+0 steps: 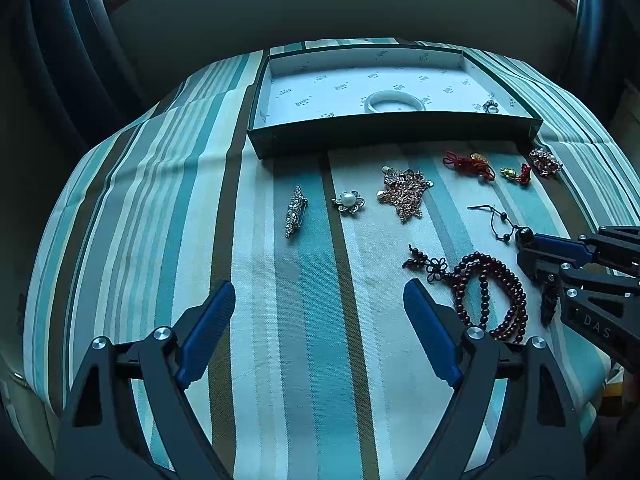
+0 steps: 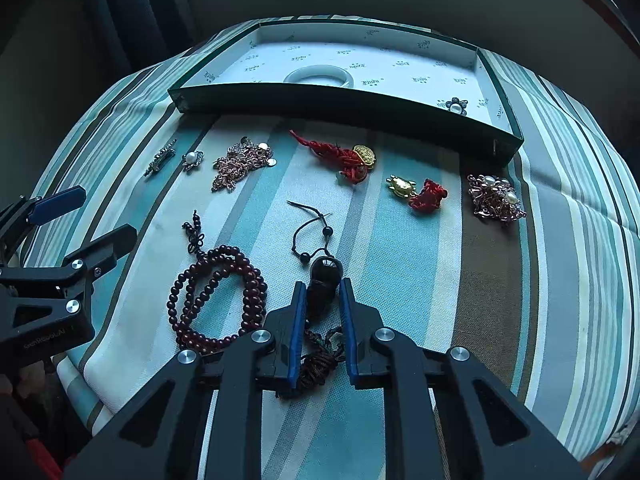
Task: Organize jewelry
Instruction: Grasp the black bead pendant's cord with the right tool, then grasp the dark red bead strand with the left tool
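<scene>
My right gripper (image 2: pixel 323 292) pinches the dark pendant (image 2: pixel 322 288) on the striped cloth (image 2: pixel 420 280).
Its blue pads (image 2: pixel 298 320) press both sides, the cord, I think, bunching behind. The dark red bead strand (image 2: pixel 218 300) lies just beside it. My left gripper (image 1: pixel 320 304) hangs spread wide and empty; the green box (image 1: pixel 392 132) holds a white bangle (image 1: pixel 396 101).

"DAS" on right gripper (image 1: pixel 528 256) body (partly cut off)
</scene>
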`<state>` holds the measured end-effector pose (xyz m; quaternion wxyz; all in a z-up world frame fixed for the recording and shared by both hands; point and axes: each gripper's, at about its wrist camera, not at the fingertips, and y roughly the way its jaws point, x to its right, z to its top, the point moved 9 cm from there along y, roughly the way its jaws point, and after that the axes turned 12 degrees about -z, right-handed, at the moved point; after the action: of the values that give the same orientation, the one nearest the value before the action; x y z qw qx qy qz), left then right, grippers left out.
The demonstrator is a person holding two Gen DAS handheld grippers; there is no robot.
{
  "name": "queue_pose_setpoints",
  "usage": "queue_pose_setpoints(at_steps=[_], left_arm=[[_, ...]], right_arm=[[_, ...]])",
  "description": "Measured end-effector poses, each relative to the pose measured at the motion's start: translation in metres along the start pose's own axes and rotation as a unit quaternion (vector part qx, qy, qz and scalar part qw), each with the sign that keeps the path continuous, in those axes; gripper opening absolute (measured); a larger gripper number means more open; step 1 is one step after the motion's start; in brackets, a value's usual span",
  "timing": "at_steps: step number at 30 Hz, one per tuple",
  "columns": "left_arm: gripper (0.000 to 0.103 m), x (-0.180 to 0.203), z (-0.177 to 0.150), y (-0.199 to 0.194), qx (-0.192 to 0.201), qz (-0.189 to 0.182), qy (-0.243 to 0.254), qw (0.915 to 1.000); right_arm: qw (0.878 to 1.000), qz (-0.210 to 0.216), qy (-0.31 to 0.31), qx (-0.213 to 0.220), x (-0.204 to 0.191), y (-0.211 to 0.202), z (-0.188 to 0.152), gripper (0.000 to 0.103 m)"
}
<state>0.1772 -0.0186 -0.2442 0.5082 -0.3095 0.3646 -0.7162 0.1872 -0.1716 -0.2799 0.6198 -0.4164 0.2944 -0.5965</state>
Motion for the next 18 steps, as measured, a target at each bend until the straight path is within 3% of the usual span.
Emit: queue_pose_setpoints(at_steps=[18], left_arm=[[0.086,0.064,0.002,0.009,-0.02,-0.071,0.026,0.997]], right_arm=[[0.998,-0.025,-0.056,0.006,0.045,-0.013,-0.011,0.016]])
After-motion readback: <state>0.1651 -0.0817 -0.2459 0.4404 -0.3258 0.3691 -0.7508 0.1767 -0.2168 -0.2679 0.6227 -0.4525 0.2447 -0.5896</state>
